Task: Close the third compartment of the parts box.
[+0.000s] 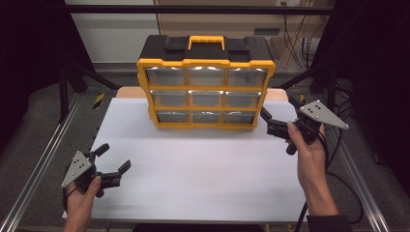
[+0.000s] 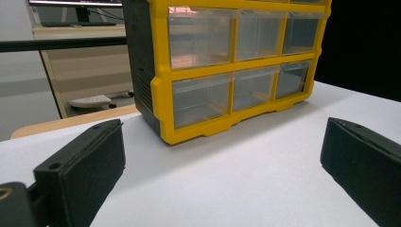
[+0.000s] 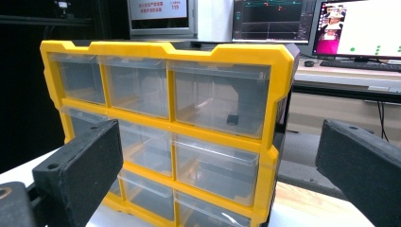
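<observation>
The high view looks forward and down over the worktop (image 1: 203, 164). Both claw cameras face the drawer cabinet (image 1: 206, 84): left from afar and low, right close at its right corner.

The drawer cabinet (image 1: 205, 84) stands upright at the 12 o'clock end of the white surface (image 1: 203, 164), its front facing 6 o'clock. Its frame is yellow; the body, sides and top are black, with a yellow carry handle (image 1: 206, 41) lying flat on top between two black latches. The front holds nine clear plastic drawers in three rows of three, all pushed in flush. In the right gripper view a small dark piece (image 3: 231, 119) shows inside the top drawer nearest the cabinet's 3 o'clock edge; the other drawers look empty, as far as the clear fronts let one tell.
</observation>
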The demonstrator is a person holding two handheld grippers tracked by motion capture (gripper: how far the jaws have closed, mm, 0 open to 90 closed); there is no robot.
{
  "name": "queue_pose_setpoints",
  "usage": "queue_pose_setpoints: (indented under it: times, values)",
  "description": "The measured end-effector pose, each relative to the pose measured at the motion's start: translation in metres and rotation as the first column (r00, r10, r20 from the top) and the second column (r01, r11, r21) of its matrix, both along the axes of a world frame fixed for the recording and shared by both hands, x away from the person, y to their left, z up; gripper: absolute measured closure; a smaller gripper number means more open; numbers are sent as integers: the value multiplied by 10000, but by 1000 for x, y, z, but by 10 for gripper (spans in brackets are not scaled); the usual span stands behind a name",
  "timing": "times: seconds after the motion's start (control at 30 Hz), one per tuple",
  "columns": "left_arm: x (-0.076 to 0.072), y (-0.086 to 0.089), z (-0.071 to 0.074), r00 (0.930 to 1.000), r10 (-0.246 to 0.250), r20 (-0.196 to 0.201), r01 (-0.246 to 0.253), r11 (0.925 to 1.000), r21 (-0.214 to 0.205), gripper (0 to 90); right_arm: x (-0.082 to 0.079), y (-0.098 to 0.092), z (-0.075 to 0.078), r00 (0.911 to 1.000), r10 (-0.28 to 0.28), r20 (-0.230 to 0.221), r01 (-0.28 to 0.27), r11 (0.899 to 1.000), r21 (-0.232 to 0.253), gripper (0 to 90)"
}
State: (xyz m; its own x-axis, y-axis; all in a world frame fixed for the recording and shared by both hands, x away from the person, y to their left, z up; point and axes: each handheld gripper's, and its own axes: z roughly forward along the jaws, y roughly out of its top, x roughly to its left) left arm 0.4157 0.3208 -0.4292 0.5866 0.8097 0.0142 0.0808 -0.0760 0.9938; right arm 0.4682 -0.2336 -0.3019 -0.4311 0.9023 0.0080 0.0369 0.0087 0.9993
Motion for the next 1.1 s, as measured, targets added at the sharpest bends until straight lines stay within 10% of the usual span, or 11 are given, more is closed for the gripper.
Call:
queue_pose_setpoints:
  times: [1.1]
  values:
    - [-2, 3, 0, 9998, 132, 121, -131, 9999, -22, 5, -18, -18, -10, 9996, -152, 231, 152, 9999, -12, 23]
